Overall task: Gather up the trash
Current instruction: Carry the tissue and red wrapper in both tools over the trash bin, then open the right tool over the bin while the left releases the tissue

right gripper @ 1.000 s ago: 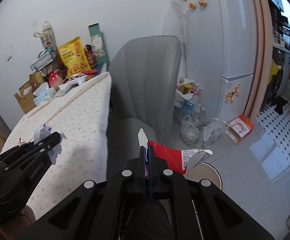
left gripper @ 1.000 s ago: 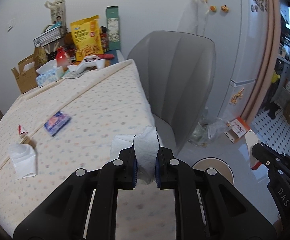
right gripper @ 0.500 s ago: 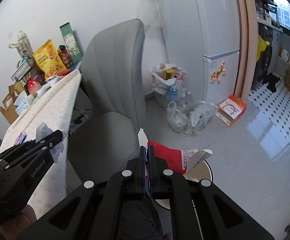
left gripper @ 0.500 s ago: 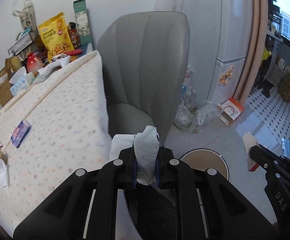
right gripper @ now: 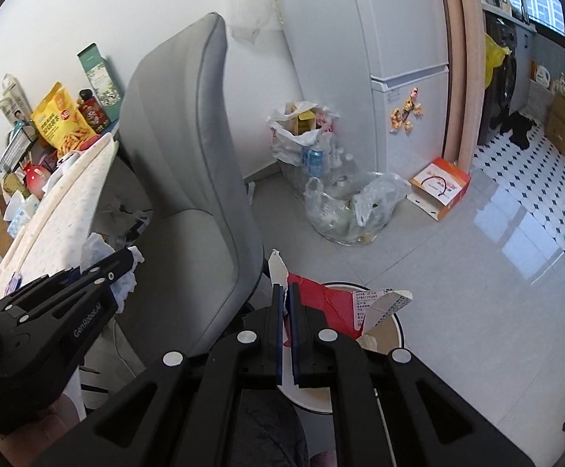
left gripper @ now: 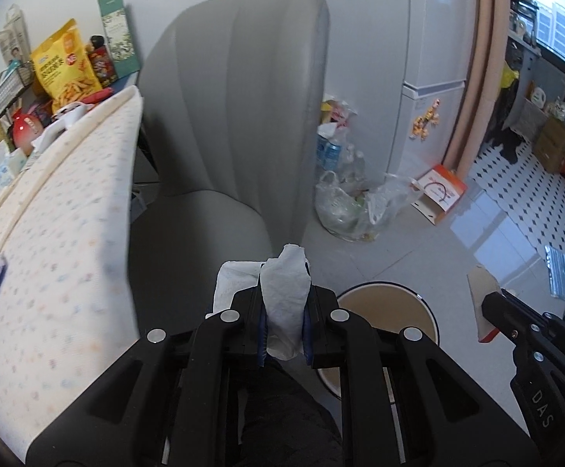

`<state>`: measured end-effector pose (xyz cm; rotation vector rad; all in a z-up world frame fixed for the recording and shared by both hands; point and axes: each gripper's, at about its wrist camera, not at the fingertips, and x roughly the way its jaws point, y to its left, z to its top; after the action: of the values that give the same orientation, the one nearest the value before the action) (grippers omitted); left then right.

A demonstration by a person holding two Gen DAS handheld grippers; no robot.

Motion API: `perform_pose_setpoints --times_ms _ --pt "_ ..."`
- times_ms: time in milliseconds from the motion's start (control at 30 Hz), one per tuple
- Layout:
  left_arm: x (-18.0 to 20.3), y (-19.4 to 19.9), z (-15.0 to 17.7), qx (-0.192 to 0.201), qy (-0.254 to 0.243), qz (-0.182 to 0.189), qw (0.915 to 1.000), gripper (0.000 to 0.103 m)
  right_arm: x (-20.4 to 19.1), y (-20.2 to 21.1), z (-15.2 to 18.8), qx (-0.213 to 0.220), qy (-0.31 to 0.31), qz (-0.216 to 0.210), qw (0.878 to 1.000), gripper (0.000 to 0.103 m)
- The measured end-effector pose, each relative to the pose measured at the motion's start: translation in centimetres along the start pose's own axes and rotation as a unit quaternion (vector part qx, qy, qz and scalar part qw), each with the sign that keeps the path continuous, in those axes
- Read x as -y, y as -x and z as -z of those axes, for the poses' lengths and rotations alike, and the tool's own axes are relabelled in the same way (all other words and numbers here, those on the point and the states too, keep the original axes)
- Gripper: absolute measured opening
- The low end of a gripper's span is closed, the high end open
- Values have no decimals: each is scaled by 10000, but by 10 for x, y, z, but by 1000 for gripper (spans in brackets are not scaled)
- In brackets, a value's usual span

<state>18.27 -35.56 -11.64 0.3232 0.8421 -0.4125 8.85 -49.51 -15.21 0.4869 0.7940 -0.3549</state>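
Nearest the left wrist camera, the left hand-held gripper (left gripper: 284, 321) is clamped on a crumpled white paper tissue (left gripper: 285, 292), which stands up between the pads. In the right wrist view, the right hand-held gripper (right gripper: 287, 319) has its jaws pressed together on a torn red-and-white cardboard wrapper (right gripper: 337, 303), whose loose flap hangs out to the right over the bin.

Just beyond both grippers, on the floor, sits the round white-rimmed waste bin with a brown liner (left gripper: 387, 307). The bin mouth lies right of the tissue and under the wrapper flap.

Judged step: carry both items over the bin mouth for release. Bring each gripper above the opening before parting its jaws; the tissue is light and may cling to a pad, and the wrapper flap could catch the rim.

To the left is the dotted cream-cloth table (left gripper: 56, 233). Further off stand the grey upholstered chair (left gripper: 239, 116) and clear plastic bags of bottles (left gripper: 352, 210) by the white refrigerator (left gripper: 434, 58).
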Motion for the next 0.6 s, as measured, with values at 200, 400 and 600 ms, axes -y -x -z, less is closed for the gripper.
perform_pose_setpoints --times_ms 200,400,600 --pt "8 -14 -2 -101 -78 25 9999 14 6 -14 -2 -5 -34 43 10000 27" --pt "18 -15 -1 -118 -125 71 9998 14 17 -6 -1 134 -43 277 9995 41" --pt "35 -14 1 -143 -240 220 9994 14 46 6 4 219 -294 851 9957 62"
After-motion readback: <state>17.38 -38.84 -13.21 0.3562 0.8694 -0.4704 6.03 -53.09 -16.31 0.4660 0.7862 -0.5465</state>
